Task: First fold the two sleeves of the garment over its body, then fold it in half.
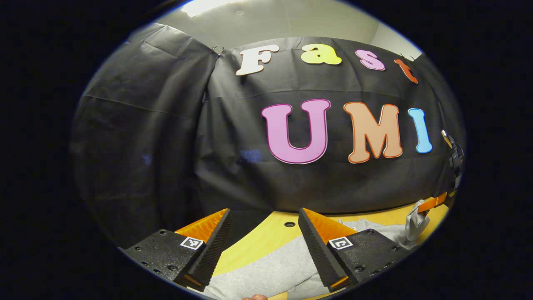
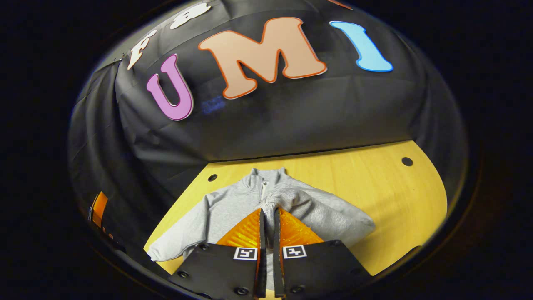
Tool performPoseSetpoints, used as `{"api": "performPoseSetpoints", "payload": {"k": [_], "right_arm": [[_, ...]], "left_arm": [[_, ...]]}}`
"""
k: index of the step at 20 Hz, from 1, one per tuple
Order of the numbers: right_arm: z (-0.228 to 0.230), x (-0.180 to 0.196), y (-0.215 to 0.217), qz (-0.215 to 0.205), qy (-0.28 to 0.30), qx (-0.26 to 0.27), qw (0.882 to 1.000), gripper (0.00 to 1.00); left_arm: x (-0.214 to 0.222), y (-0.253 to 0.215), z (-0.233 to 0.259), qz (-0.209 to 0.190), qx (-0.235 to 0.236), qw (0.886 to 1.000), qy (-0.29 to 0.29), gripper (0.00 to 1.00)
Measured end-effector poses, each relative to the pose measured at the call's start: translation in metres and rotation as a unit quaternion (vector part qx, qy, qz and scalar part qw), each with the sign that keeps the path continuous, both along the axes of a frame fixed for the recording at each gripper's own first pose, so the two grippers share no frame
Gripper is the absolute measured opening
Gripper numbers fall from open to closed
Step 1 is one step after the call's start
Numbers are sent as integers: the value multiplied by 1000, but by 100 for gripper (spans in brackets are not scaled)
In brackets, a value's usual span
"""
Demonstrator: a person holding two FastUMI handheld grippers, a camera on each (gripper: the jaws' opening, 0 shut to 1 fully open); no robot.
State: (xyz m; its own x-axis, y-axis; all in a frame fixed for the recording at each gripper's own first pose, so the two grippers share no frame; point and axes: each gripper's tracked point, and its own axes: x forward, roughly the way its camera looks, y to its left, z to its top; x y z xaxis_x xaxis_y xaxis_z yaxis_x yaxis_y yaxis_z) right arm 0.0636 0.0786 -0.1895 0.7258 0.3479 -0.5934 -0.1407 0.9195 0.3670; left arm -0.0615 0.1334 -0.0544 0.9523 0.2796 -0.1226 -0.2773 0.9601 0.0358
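Garment (image 1: 266,266) in grey lies on the yellow counter (image 1: 266,233) beneath the left gripper (image 1: 264,246), whose jaws are spread wide, holding nothing. In the right gripper view, the garment (image 2: 216,212) lies flat, one sleeve (image 2: 291,200) across its body; the right gripper (image 2: 268,216) has its jaws pinched on that sleeve's cuff.

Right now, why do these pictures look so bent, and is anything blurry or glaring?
Left gripper view: fisheye bends the wall; ceiling light glares, and the garment is soft. Right gripper view: table edge curves, the garment is evenly lit and sharp.
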Motion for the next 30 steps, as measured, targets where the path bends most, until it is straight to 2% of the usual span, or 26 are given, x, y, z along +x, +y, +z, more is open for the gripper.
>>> {"api": "performPoseSetpoints", "payload": {"k": [11,14,18,20,21,22,24,25,27,30], "right_arm": [[-20,9,160,139,0,3,990,8],[-49,3,196,176,23,-9,984,8],[-112,6,227,216,62,-44,973,8],[-121,2,236,220,79,-48,971,9],[-127,3,241,215,91,-38,972,2],[-135,5,243,208,107,-27,972,9],[-144,3,251,189,137,-4,972,12],[-142,1,255,184,147,10,972,19],[-130,1,260,186,136,53,972,14],[-117,5,265,201,88,50,974,78]], "left_arm": [[-46,87,-17,87,7,996,27,93],[-56,104,-23,101,9,994,38,92],[-63,120,-28,112,13,993,46,93],[-67,125,-33,112,12,992,51,93],[-69,127,-37,111,12,992,53,93],[-70,128,-45,111,12,992,61,93],[-75,131,-58,109,12,991,78,94],[-77,130,-63,107,12,991,83,93],[-81,129,-74,102,12,990,92,94],[-88,127,-99,95,0,989,115,94]]}}
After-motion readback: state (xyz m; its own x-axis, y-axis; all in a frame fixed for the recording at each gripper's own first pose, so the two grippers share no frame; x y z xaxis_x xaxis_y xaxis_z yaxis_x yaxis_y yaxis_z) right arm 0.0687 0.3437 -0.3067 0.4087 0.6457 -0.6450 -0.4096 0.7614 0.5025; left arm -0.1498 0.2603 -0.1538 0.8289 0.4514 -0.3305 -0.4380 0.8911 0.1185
